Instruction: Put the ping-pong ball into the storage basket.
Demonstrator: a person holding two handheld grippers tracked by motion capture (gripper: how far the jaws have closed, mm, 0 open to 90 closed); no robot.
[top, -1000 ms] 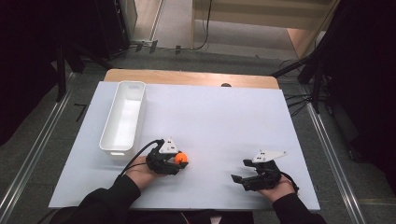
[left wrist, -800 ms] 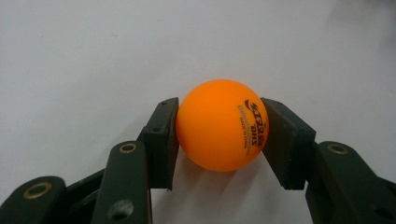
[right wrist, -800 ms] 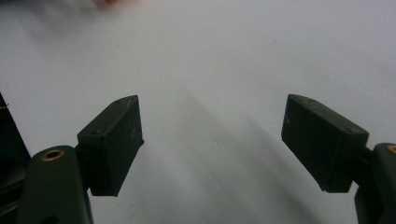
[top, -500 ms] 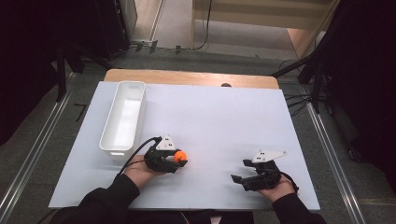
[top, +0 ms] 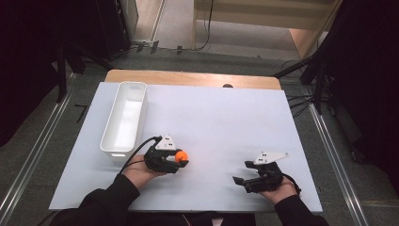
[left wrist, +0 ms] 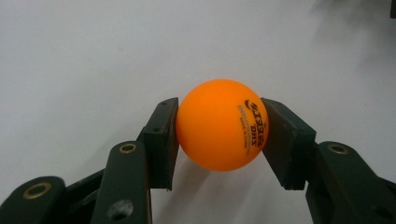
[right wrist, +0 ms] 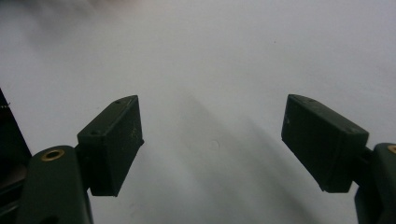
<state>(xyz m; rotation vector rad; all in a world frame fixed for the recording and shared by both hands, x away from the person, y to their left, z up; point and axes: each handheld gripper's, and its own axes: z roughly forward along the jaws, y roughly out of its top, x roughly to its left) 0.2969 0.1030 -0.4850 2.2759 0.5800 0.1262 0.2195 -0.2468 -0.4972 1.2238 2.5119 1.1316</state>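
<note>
The left tongs are closed on an orange ball, one pad pressing on each side at about its widest part. In the high view these left tongs lie low over the near-left part of the white worktop, with the ball at their tip and the hand behind them. The right tongs stand wide with nothing between the pads, only bare worktop beneath; from above, the right tongs rest at the near-right, well apart from the ball.

Just beyond and to the left of the left tongs sits a long white tray, which looks empty and seems the likely place for the ball.

The main risk is the grip itself. The ball is smooth, round and light, and the flat pads meet it on only a small patch each, so a tilt or a jolt could let it squirt out. Loose on the flat worktop it would roll freely, perhaps off the edge. If released high over the tray, it could bounce back out. The tray's near wall is also close enough to be clipped.
</note>
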